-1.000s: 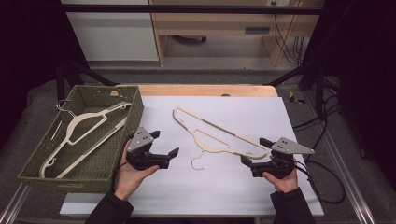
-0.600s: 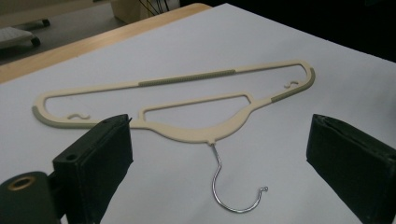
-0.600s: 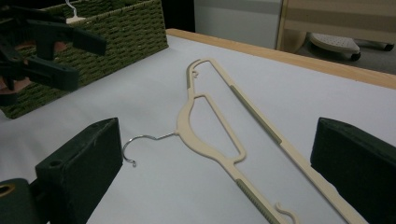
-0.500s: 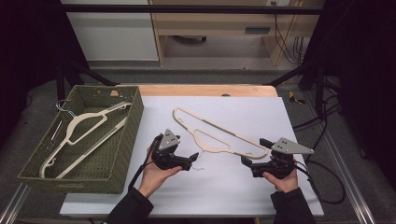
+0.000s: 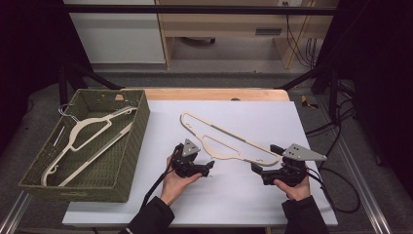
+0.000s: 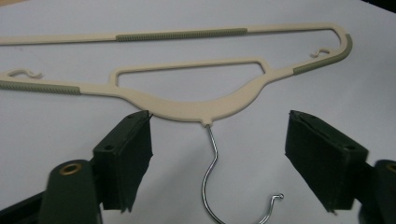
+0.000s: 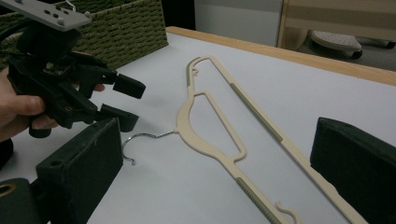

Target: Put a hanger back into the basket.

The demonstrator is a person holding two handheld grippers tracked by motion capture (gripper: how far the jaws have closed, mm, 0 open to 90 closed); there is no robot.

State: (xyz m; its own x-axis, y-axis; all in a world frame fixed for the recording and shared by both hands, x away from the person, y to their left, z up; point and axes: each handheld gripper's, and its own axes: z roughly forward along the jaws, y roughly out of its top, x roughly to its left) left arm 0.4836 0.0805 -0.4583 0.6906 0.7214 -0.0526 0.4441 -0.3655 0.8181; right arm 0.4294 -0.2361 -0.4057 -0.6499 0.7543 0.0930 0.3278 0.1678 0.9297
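- The left gripper (image 5: pixel 210 168) has its jaws apart and holds nothing. They have just been closing a little.
- The thin metal hook (image 6: pixel 211 184) of the cream hanger (image 6: pixel 187 108) sits in the gap between these jaws. The pads do not touch it.
- In the left gripper view, one jaw tip is just beside the hanger's neck.
- The right gripper (image 5: pixel 256 168) also has its jaws wide apart, with nothing held.
- It sits near the long end of the hanger, close to it on the desk (image 5: pixel 253 112).
- The hanger lies flat on the white desk, between the two hands, with its hook pointing at the left gripper.
- A green woven basket (image 5: pixel 127 161) stands at the left side of the desk.
- Another cream hanger (image 5: pixel 85 129) lies inside that basket.
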